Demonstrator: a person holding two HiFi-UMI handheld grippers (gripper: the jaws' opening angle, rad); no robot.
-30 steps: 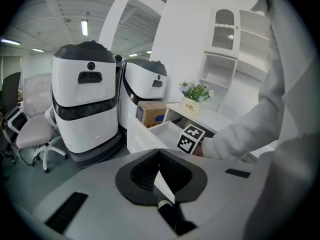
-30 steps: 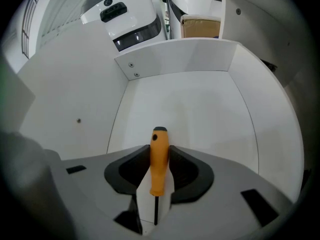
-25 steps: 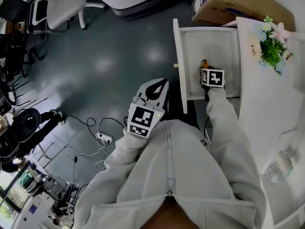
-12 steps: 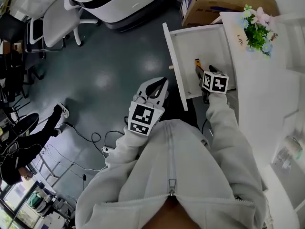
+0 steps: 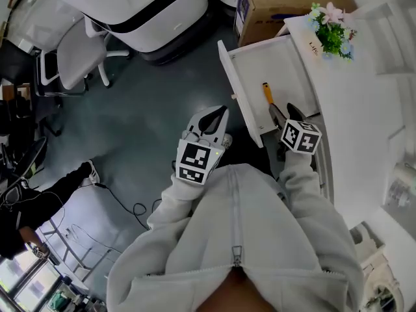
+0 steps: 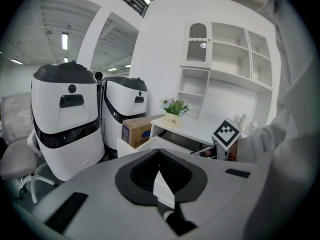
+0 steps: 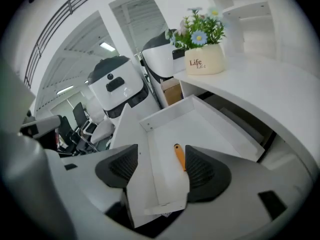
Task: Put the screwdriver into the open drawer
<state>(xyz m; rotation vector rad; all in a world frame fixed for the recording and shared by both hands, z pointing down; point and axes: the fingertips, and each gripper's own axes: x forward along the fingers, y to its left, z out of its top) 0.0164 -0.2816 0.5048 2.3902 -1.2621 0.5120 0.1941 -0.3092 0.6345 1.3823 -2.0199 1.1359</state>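
The screwdriver (image 5: 269, 101) lies loose on the bottom of the open drawer (image 5: 294, 70), its orange handle toward the far end and its dark shaft pointing back toward the person, with neither gripper touching it. Around it, from the biggest things down: a dark grey floor (image 5: 143, 103) fills the left of the head view, and a white worktop (image 5: 370, 103) runs along the right. A large white machine (image 5: 140, 5) with a black band stands at the top, and a cardboard box (image 5: 279, 5) sits beside it, just behind the drawer. The drawer is pulled out from under the worktop, its front panel facing the floor side. The right gripper (image 5: 284, 111) hangs over the near end of the drawer, its jaws wide apart with nothing between the pads; in the right gripper view the screwdriver (image 7: 179, 156) shows below, just inside the right-hand jaw. The left gripper (image 5: 221, 112) is held over the floor, apart from the drawer, its jaws together and empty. A small pot of flowers (image 5: 331, 34) stands on the far corner of the worktop.
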